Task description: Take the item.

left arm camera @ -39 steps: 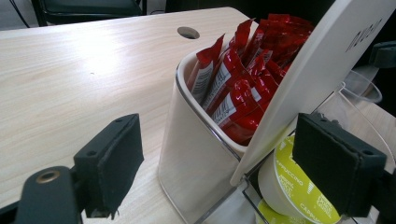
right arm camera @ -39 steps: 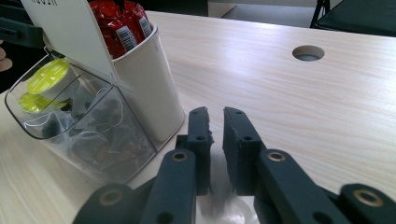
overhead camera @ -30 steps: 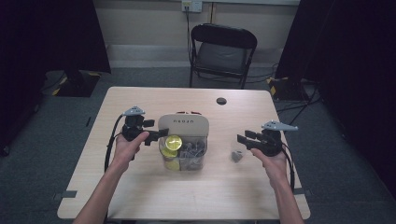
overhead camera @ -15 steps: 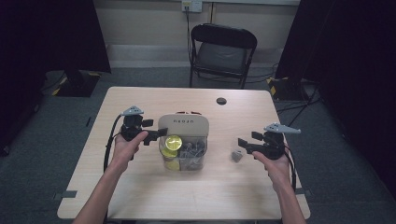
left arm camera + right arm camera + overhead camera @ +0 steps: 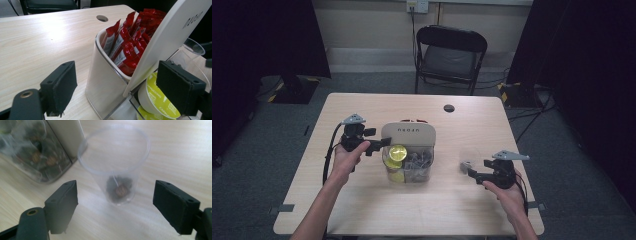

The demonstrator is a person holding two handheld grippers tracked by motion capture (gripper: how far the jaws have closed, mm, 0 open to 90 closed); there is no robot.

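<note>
A white organiser stands mid-table with its lid tilted up. Red sachets fill its white holder. A green capsule lies in the clear bin below. My left gripper is open at the organiser's left side. In the left gripper view its jaws straddle the holder's corner and one sits by the lid's edge. A clear plastic cup with a dark capsule at its bottom stands right of the organiser. My right gripper has just been opening. The cup is ahead between the jaws, untouched.
A black folding chair stands beyond the table's far edge. A dark round hole sits in the tabletop behind the organiser. Bare wood lies on the near side between the person's forearms. Dark curtains hang at both sides.
My right gripper has come down and back toward the person, and its jaws stand wider. The cup stays upright on the table. The left gripper and organiser have not moved.
</note>
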